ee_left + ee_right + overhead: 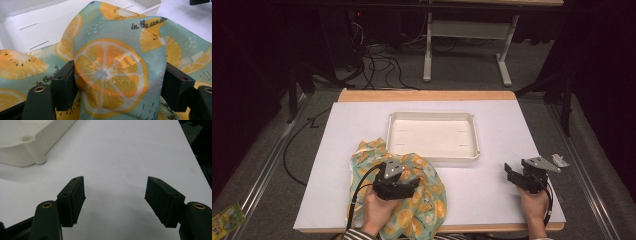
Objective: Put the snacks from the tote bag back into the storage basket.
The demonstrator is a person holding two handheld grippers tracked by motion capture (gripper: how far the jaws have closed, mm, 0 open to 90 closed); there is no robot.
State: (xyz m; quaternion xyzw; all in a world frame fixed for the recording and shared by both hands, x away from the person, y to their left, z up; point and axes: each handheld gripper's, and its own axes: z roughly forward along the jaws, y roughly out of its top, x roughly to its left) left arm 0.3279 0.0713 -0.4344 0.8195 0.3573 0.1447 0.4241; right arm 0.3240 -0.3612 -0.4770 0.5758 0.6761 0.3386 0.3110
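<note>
Here the left hand-held gripper (pixel 404 181) sits low over a crumpled cloth (pixel 427 197) printed with orange slices on a pale teal ground, which lies on the white desk (pixel 492 185) near its front edge, just in front of the white plastic tray (pixel 433 136). In the left gripper view a raised fold of the cloth (pixel 112 72) bulges up between the two black jaws, which press against it from either side, so this hand-held gripper (pixel 117 82) is clenched on the fabric. The far edge of the cloth touches or slightly overlaps the tray's near rim (pixel 37 32).

The right hand-held gripper (pixel 514 174) rests over bare desk toward the right front corner, well apart from the cloth. In the right gripper view its jaws stand wide apart with nothing between them (pixel 115 200), and a corner of the tray (pixel 27 147) shows at upper left.
</note>
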